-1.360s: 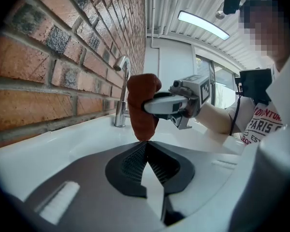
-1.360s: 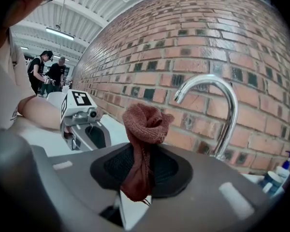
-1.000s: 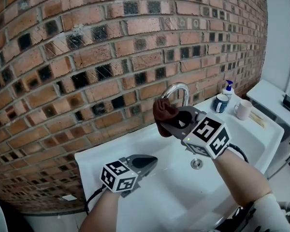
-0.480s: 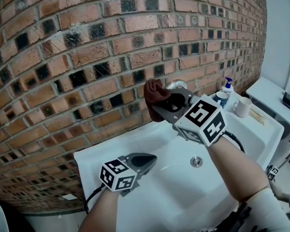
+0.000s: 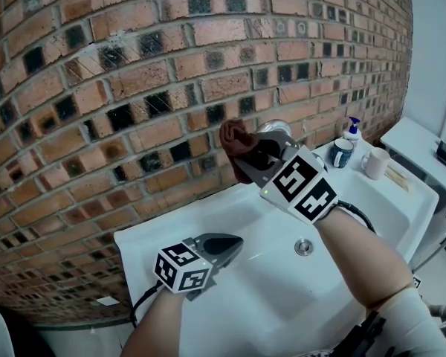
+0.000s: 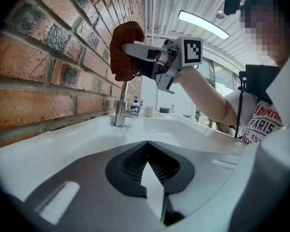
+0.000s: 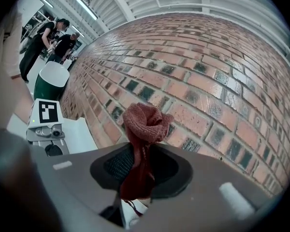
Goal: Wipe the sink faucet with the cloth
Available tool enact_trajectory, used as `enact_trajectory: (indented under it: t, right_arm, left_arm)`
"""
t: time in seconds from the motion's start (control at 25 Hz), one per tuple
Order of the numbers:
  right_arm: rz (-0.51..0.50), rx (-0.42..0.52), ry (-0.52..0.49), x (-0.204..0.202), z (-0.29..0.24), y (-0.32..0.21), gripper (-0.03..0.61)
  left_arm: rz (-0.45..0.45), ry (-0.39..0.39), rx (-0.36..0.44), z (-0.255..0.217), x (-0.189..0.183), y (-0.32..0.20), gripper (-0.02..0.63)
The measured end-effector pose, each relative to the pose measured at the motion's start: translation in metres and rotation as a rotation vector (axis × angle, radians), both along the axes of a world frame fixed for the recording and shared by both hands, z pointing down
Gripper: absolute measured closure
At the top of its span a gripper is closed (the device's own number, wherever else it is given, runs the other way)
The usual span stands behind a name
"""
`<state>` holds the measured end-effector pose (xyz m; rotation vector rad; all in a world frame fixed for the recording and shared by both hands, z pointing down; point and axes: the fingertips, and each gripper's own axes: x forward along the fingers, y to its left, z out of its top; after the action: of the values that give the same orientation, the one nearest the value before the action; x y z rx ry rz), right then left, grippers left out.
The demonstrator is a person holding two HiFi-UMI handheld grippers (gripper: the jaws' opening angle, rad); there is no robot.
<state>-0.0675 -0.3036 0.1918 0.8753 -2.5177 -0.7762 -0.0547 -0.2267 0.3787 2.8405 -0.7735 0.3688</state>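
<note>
Nearby: soap bottle (image 5: 351,131), blue mug (image 5: 341,154); right tool (image 5: 250,158) with cloth (image 5: 236,141) masks faucet (image 6: 120,111) top

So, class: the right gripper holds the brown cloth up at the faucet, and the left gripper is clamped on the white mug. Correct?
No. The left gripper view shows the left gripper shut on nothing, near the sink rim; the white mug stands far off. The right gripper does hold the brown cloth at the faucet.

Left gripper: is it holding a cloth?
No, the left gripper has its jaws together on nothing; the brown cloth is clamped in the right gripper.
</note>
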Motion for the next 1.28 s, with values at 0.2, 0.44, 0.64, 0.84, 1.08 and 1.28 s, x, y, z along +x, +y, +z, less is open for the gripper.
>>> enact_trajectory:
  t: [0.2,0.44,0.64,0.84,1.08,1.28]
  right_arm:
    - [0.008,0.013,0.013,0.001,-0.002,-0.001,0.483]
    - [0.023,0.026,-0.019,0.007,-0.016,-0.005,0.482]
    - [0.036,0.032,-0.061,0.015,-0.028,-0.009,0.480]
    - [0.063,0.043,-0.112,0.031,-0.045,-0.015,0.482]
    - [0.114,0.044,-0.183,0.059,-0.061,-0.030,0.482]
    - [0.159,0.035,-0.241,0.081,-0.064,-0.041,0.482]
  left_arm:
    - [0.000,-0.001,-0.001,0.000,0.000,0.000,0.607]
    - [0.000,-0.001,0.001,0.000,0.000,0.000,0.607]
    - [0.000,-0.001,0.001,0.001,0.000,0.000,0.607]
    - [0.000,0.000,0.001,0.000,0.000,0.000,0.607]
    - [-0.001,-0.001,0.002,0.001,0.000,0.000,0.607]
    - [0.000,0.000,0.001,0.000,-0.001,0.000,0.607]
